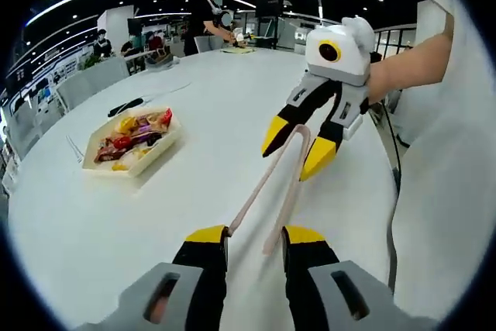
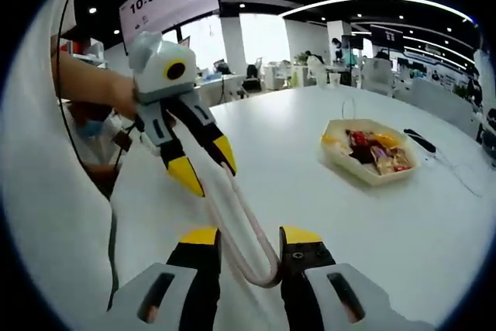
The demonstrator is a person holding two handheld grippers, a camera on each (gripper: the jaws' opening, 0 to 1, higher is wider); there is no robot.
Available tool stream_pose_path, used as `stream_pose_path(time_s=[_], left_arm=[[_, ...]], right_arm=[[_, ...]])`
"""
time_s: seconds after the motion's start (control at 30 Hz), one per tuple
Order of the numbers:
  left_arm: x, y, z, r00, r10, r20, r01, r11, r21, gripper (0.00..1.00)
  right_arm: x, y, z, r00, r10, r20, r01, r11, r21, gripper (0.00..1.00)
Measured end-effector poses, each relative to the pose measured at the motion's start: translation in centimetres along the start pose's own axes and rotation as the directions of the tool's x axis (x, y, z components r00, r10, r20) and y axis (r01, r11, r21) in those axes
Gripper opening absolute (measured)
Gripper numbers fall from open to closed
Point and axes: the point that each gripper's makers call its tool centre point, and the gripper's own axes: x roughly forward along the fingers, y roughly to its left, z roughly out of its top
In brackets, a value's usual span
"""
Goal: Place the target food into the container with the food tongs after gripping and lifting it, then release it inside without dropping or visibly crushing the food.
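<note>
A pair of pale pink food tongs [image 1: 271, 184] spans the gap between my two grippers above the white table [image 1: 209, 91]. In the left gripper view the free ends of the tong arms lie between the jaws of my left gripper [image 1: 256, 236], which press on them. My right gripper [image 1: 297, 145] comes in from the right and clamps the bent end. In the right gripper view that bend sits in my right gripper [image 2: 252, 238], and the tongs [image 2: 236, 215] run up to my left gripper [image 2: 209, 164]. A tray [image 1: 159, 154] [image 2: 364, 174] of mixed wrapped food [image 1: 133, 136] [image 2: 373, 149] stands apart on the table.
A black object [image 1: 124, 105] [image 2: 422, 141] lies beyond the tray. A cable [image 1: 392, 215] trails from the right gripper across the table. A person's forearm [image 1: 411, 63] holds that gripper. Chairs and several people are at the table's far side [image 1: 213, 13].
</note>
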Motion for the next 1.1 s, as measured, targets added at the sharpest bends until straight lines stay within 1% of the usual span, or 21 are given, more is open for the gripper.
stream_pose_path(time_s=[0.07, 0.13, 0.2, 0.37, 0.4, 0.63, 0.77, 0.83, 0.9, 0.93, 1.0, 1.1], left_arm=[[0.2, 0.6, -0.3, 1.000, 0.005, -0.004, -0.005, 1.000, -0.009, 0.25], [0.3, 1.0, -0.4, 1.000, 0.007, -0.010, -0.007, 1.000, -0.014, 0.25], [0.7, 1.3, -0.9, 1.000, 0.008, -0.025, -0.008, 1.000, -0.010, 0.25], [1.5, 1.7, -1.8, 0.999, 0.003, -0.053, -0.004, 1.000, -0.008, 0.26], [1.6, 1.9, -1.9, 0.998, 0.005, -0.057, -0.005, 1.000, -0.006, 0.26], [2.0, 2.5, -2.0, 0.998, 0.026, -0.064, -0.024, 0.999, 0.022, 0.26], [2.5, 2.5, -2.7, 0.996, 0.025, -0.090, -0.022, 0.999, 0.027, 0.26], [2.4, 2.6, -2.6, 0.996, 0.025, -0.088, -0.024, 1.000, 0.016, 0.27], [2.6, 2.6, -2.6, 0.997, 0.029, -0.077, -0.025, 0.999, 0.048, 0.28], [2.7, 2.7, -2.7, 0.997, 0.030, -0.074, -0.026, 0.998, 0.049, 0.28], [3.0, 2.9, -2.8, 0.997, 0.026, -0.073, -0.023, 0.999, 0.040, 0.29], [3.0, 3.0, -2.7, 0.998, 0.024, -0.061, -0.023, 0.999, 0.024, 0.32]], right_arm=[[0.5, -0.5, -0.1, 1.000, -0.007, -0.001, 0.007, 1.000, 0.014, 0.29], [0.8, -0.6, -0.1, 1.000, -0.011, -0.002, 0.011, 1.000, 0.013, 0.30], [1.3, -0.8, -0.3, 1.000, -0.013, -0.009, 0.013, 1.000, 0.008, 0.30], [2.1, -1.1, -1.1, 0.999, -0.014, -0.040, 0.014, 1.000, -0.001, 0.30], [2.2, -1.2, -1.2, 0.999, -0.016, -0.048, 0.016, 1.000, 0.012, 0.30], [2.7, -2.0, -1.7, 0.998, -0.026, -0.053, 0.027, 0.999, 0.021, 0.30], [3.2, -2.0, -2.4, 0.996, -0.028, -0.089, 0.031, 0.999, 0.031, 0.31], [3.1, -2.2, -2.6, 0.996, -0.042, -0.084, 0.048, 0.997, 0.059, 0.31], [3.0, -2.2, -3.0, 0.995, -0.051, -0.088, 0.059, 0.994, 0.093, 0.32], [3.1, -2.3, -2.7, 0.996, -0.050, -0.075, 0.056, 0.996, 0.075, 0.32], [3.2, -2.5, -2.6, 0.997, -0.044, -0.063, 0.048, 0.996, 0.076, 0.31], [3.4, -2.7, -2.7, 0.997, -0.041, -0.065, 0.044, 0.998, 0.048, 0.31]])
